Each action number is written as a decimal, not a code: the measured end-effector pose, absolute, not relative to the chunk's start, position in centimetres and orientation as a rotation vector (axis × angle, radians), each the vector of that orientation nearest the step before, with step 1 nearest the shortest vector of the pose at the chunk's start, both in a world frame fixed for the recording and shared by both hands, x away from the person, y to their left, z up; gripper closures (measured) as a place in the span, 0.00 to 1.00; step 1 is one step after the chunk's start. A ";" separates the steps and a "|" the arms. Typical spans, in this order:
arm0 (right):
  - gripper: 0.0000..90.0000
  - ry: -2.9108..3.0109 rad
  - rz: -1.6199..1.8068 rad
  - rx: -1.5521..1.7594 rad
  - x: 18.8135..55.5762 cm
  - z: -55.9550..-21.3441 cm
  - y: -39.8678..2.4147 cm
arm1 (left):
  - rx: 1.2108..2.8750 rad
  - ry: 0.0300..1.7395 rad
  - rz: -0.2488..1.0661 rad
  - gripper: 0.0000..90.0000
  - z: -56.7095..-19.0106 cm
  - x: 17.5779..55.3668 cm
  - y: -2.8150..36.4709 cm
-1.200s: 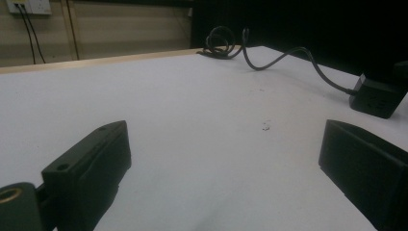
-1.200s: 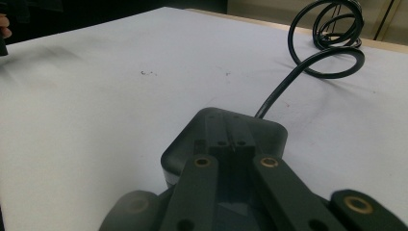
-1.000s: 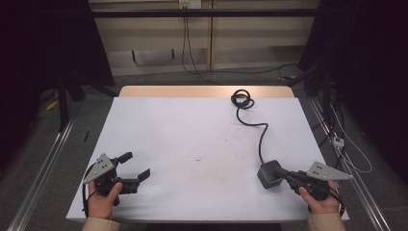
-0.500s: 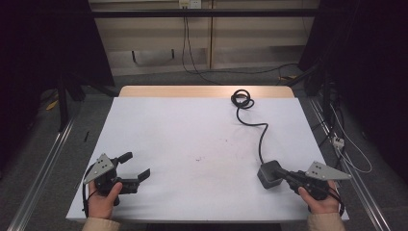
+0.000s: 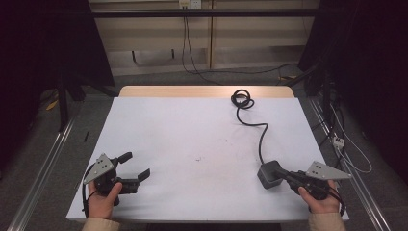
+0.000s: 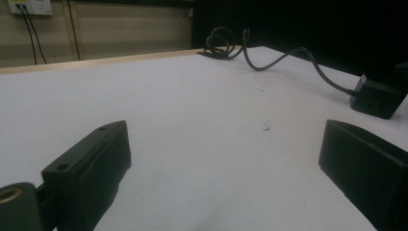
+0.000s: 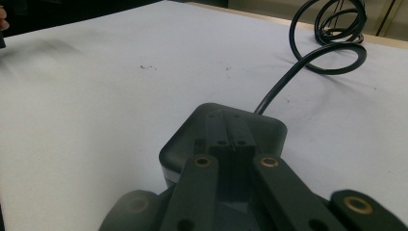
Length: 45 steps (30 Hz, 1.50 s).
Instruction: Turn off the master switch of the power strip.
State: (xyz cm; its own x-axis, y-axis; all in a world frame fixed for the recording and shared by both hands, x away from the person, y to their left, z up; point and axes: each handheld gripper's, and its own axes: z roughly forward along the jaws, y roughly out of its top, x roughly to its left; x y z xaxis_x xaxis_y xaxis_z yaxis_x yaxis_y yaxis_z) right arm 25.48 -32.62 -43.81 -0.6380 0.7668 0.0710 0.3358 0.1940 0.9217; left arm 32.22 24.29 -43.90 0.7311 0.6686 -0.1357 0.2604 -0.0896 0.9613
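Left gripper [image 5: 131,169] sits at the near left of the table [image 5: 183,130], held in the left hand [image 5: 102,199]; jaws stand wide apart with nothing between them — bare white tabletop in the gap, as the left gripper view confirms [image 6: 226,159]. Its fingers [image 6: 86,163] point across the table toward the right side, and a few small dark specks [image 6: 265,126] lie on the surface just ahead of them. The adapter [image 6: 377,98], a dark grey block, shows in that view far ahead and to the right of the fingers, well apart from them. Moving right: the right gripper [image 5: 280,173], held in the right hand [image 5: 321,199] at the near right, has its jaws closed together, tips resting on top of the adapter [image 5: 268,174]; in the right gripper view [image 7: 230,137] the shut tips lie flat against the block's upper face rather than clasping its sides — no grip on it. From the adapter's far side, beyond the fingertips, a black cable [image 5: 262,137] runs away across the table and ends in a loose coil [image 5: 241,99] near the far edge.
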 end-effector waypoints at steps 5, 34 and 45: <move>1.00 2.070 1.441 1.044 25.5 -43.8 -32.7 | 1.668 0.756 0.403 0.04 -43.9 32.2 24.3; 1.00 2.076 1.426 1.031 25.5 -43.8 -32.6 | 1.668 0.756 0.403 0.04 -43.9 32.2 24.3; 1.00 2.081 1.419 1.031 25.5 -43.7 -32.6 | 1.669 0.758 0.406 0.04 -43.9 32.2 24.3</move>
State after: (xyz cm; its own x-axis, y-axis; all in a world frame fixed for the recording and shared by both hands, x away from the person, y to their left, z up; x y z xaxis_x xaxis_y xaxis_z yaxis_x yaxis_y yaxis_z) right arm 25.52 -32.57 -43.73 -0.6384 0.7668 0.0662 0.3419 0.2055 0.9170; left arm 32.18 24.31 -43.88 0.7272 0.6731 -0.1349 0.2609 -0.0892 0.9612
